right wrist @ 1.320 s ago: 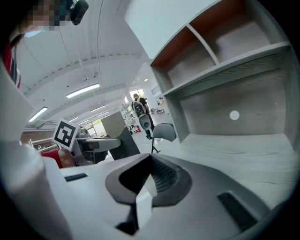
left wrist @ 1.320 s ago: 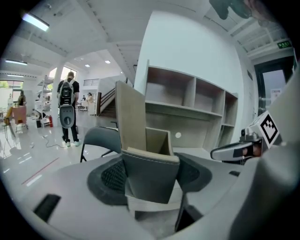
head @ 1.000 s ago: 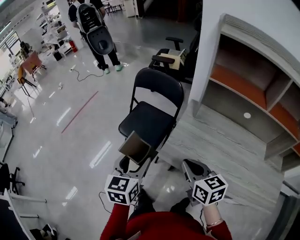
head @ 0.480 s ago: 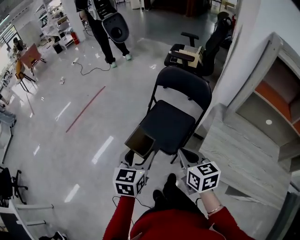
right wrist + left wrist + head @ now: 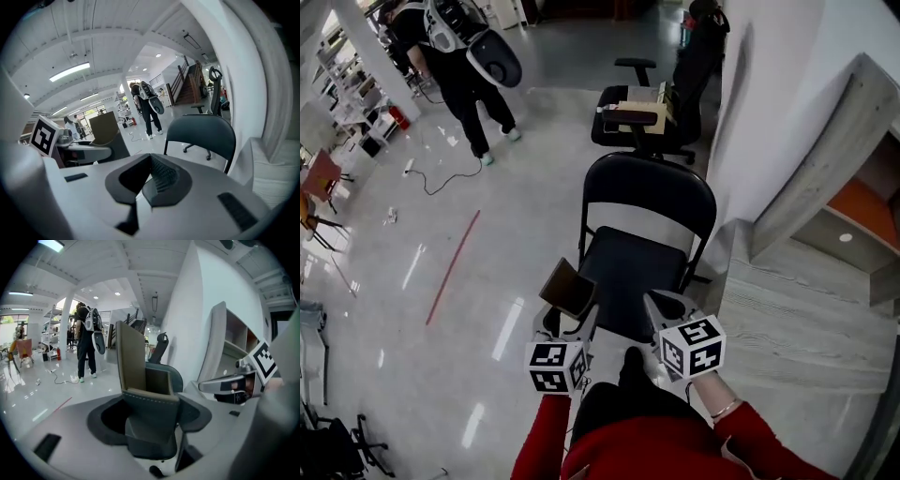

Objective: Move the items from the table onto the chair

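we count two grippers, one left gripper (image 5: 569,317) and one right gripper (image 5: 660,306), each carrying one marker cube (image 5: 555,366). there is one brown box (image 5: 568,286), one black folding chair (image 5: 637,267), one office chair (image 5: 639,120), and one person (image 5: 455,70) clearly visible in the head view.

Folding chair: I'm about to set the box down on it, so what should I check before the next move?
1. Cardboard box gripped in the left claw: ok, jaws closed on its lower part.
2. Chair seat free of other things: ok, nothing lies on it.
3. Seat just ahead of both claws: ok in the head view.
4. Right claw empty: ok, jaws together on nothing.
5. Person away from the chair: ok, standing far off across the floor.
6. Anything loose inside the box: cannot tell.
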A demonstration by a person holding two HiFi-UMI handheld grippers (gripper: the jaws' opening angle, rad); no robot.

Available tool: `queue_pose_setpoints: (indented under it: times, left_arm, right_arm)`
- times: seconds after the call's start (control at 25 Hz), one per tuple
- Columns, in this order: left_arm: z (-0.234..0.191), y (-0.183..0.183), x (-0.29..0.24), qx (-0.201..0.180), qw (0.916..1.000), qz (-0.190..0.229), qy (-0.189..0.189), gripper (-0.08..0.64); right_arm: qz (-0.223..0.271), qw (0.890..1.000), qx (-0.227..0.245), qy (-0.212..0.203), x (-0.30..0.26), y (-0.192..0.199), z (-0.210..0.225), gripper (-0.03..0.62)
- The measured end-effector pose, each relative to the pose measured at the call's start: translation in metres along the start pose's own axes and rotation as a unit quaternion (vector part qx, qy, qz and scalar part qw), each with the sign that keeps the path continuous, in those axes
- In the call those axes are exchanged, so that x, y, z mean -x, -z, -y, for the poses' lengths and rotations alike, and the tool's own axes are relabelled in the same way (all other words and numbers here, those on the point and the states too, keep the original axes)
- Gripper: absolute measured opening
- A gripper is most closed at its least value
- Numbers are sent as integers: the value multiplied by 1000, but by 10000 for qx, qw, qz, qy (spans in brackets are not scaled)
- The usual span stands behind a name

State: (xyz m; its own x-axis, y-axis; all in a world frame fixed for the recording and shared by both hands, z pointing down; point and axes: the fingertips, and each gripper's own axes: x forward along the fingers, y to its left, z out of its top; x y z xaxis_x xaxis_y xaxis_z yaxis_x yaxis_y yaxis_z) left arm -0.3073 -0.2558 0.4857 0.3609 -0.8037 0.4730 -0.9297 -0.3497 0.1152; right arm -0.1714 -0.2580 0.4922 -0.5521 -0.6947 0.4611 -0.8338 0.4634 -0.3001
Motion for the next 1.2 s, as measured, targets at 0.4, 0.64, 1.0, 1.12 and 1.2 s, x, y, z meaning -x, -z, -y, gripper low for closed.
queue_pose_setpoints:
  times: [0.4, 0.64, 1.0, 1.12, 1.2]
  left_arm:
    - [-21, -24, -137, -548, 9960, -181, 675, 299]
    - [-14, 10, -207, -924, 9858, -613, 1261, 299]
    - [-29, 114, -279, -987, 9816, -1156, 1158, 299]
    - [-37, 139, -304, -920, 9853, -1142, 876, 299]
    - [-43, 155, -318, -915, 9865, -1124, 768, 299]
  right_arm:
    - [497, 9897, -650, 1179, -68, -23, 81, 12]
    - [590, 9784, -1032, 1688, -105, -10, 116, 12]
    - [461, 9671, -1276, 2154, -128, 58, 145, 12]
    - [522, 9614, -1484, 2256, -139, 81, 153, 12]
    - [501, 9611, -1458, 2290, -145, 92, 153, 12]
